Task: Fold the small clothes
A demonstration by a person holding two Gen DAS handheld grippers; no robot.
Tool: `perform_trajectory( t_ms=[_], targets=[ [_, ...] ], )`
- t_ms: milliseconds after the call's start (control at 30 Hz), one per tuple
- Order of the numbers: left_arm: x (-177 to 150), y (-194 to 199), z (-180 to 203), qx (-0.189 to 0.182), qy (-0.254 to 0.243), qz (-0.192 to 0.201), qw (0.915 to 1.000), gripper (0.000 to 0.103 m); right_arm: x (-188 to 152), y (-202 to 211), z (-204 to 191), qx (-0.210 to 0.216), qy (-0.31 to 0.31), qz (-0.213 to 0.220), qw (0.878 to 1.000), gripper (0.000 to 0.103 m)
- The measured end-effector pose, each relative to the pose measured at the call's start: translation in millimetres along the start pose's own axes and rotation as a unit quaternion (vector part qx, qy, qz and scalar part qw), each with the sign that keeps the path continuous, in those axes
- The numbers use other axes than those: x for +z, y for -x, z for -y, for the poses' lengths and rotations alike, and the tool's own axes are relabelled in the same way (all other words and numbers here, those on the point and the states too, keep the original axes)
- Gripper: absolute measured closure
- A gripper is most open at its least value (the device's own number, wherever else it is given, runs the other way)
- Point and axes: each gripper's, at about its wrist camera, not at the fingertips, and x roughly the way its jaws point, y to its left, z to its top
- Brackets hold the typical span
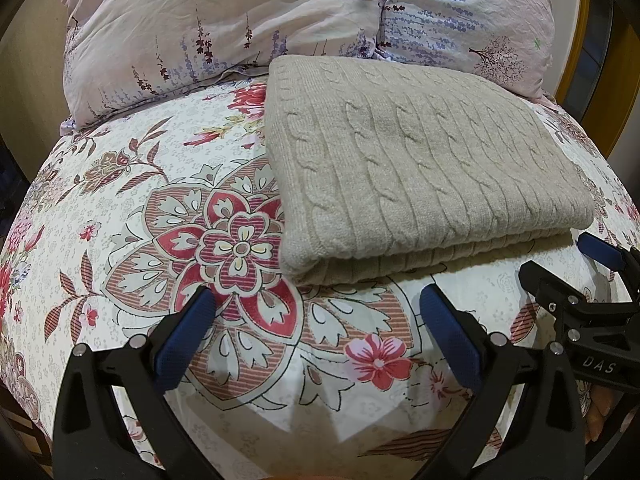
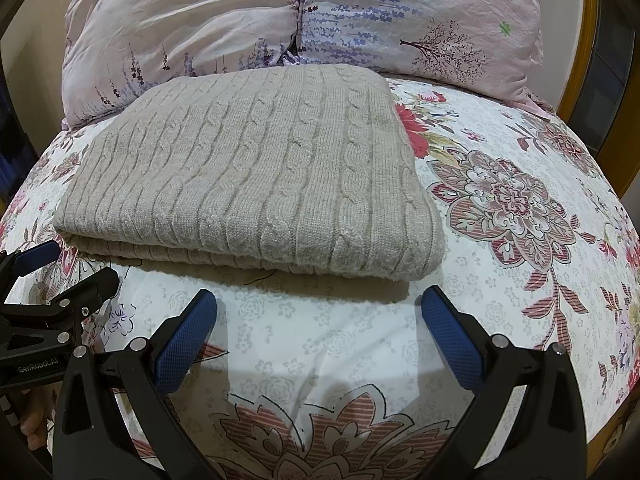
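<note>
A beige cable-knit sweater (image 1: 416, 168) lies folded into a flat rectangle on the floral bedspread (image 1: 120, 208); it also shows in the right wrist view (image 2: 256, 176). My left gripper (image 1: 316, 300) is open and empty, just short of the sweater's near left corner. My right gripper (image 2: 320, 300) is open and empty, just short of the sweater's near right corner. Each gripper shows at the edge of the other's view: the right one (image 1: 560, 264) and the left one (image 2: 76, 264).
Two pale pink floral pillows (image 1: 224, 28) (image 2: 424, 16) lie against the headboard behind the sweater. The bedspread (image 2: 500, 200) runs out to the right of the sweater. A wooden bed frame edge (image 2: 592, 40) stands at the far right.
</note>
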Motion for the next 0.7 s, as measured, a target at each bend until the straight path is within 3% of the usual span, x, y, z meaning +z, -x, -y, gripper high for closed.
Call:
perform_trajectory(
  t_ms=[700],
  targets=[
    [1.2, -1.0, -0.9, 0.003, 0.006, -0.009, 0.9999, 0.002, 0.1, 0.6, -1.0, -0.001, -0.002, 0.000, 1.000, 0.001]
  ],
)
